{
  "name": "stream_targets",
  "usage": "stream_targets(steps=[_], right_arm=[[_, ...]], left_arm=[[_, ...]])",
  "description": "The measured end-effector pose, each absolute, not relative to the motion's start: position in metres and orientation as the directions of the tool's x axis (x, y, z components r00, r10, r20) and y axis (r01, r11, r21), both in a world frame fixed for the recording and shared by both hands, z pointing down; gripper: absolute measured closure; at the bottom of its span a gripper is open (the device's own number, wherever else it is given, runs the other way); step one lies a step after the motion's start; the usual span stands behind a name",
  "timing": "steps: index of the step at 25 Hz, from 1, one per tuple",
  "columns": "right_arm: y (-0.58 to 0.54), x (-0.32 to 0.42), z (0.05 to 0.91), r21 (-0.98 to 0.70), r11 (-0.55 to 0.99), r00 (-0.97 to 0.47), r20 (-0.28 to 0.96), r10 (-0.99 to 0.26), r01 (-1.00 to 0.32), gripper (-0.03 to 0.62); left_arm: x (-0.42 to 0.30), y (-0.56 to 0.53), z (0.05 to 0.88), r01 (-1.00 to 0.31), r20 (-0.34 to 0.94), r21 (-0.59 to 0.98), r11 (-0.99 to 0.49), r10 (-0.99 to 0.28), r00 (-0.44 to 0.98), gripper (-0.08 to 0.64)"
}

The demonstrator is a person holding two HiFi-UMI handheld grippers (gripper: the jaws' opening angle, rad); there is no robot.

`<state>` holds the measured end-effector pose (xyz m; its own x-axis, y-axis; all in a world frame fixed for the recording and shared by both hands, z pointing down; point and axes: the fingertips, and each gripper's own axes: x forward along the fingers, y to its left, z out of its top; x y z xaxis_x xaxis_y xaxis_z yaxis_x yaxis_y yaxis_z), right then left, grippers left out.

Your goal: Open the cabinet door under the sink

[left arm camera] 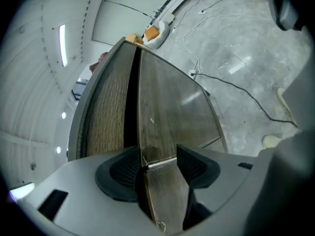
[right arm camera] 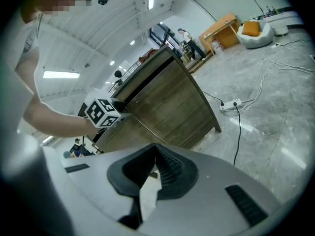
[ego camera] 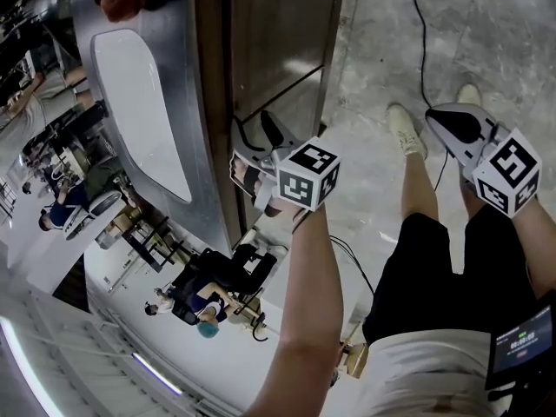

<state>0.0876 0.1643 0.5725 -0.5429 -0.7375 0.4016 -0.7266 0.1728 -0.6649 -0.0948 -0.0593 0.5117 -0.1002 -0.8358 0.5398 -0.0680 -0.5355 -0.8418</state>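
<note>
Our left claw (left arm camera: 160, 168) straddles the edge of the dark brown wooden cabinet door (left arm camera: 172, 117), spread, not pinching; pulling now could slip it off; our right claw (right arm camera: 153, 173) is pressed together.

Left gripper (left arm camera: 157, 170): jaws apart, ribbed black pads (left arm camera: 118, 173) either side of cabinet door (left arm camera: 172, 112). Door's free edge and corner stand between pads; right pad close against face, contact unclear. Dark gap (left arm camera: 130, 102) runs between door and wood-grain front panel (left arm camera: 106, 112) left of it. Door face brown, glossy, catches light. Grey floor (left arm camera: 236, 48) beyond; black cable (left arm camera: 236, 86) trails across it. Orange cushion (left arm camera: 151, 32) far back.
</note>
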Motion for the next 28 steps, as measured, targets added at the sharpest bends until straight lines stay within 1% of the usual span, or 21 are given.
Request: stream_targets(steps=[8, 11, 16, 21, 24, 28], right_arm=[[0.167, 0.094, 0.566, -0.687, 0.156, -0.534, 0.380, -0.756, -0.710, 0.578], [0.164, 0.088, 0.558, -0.692, 0.177, -0.541, 0.351, -0.764, -0.700, 0.578], [0.151, 0.081, 0.557, -0.649, 0.282, -0.571, 0.287, -0.769, -0.706, 0.578], [0.123, 0.052, 0.544, -0.602, 0.418, -0.644, 0.218, -0.733, -0.680, 0.578], [0.114, 0.043, 0.543, -0.604, 0.465, -0.678, 0.177, -0.714, -0.647, 0.578], [0.114, 0.041, 0.562, -0.599, 0.477, -0.674, 0.149, -0.723, -0.644, 0.578]], left_arm=[[-0.101, -0.068, 0.508, -0.035, 0.464, -0.885, -0.463, -0.876, -0.135, 0.337], [-0.103, -0.070, 0.505, -0.030, 0.433, -0.900, -0.434, -0.889, -0.150, 0.310], [-0.096, -0.068, 0.506, -0.024, 0.424, -0.905, -0.425, -0.893, -0.154, 0.305], [-0.098, -0.072, 0.500, -0.029, 0.407, -0.913, -0.408, -0.897, -0.173, 0.305], [-0.095, -0.074, 0.506, -0.047, 0.379, -0.925, -0.377, -0.905, -0.196, 0.277], [-0.098, -0.079, 0.529, -0.072, 0.346, -0.938, -0.339, -0.912, -0.219, 0.196]])
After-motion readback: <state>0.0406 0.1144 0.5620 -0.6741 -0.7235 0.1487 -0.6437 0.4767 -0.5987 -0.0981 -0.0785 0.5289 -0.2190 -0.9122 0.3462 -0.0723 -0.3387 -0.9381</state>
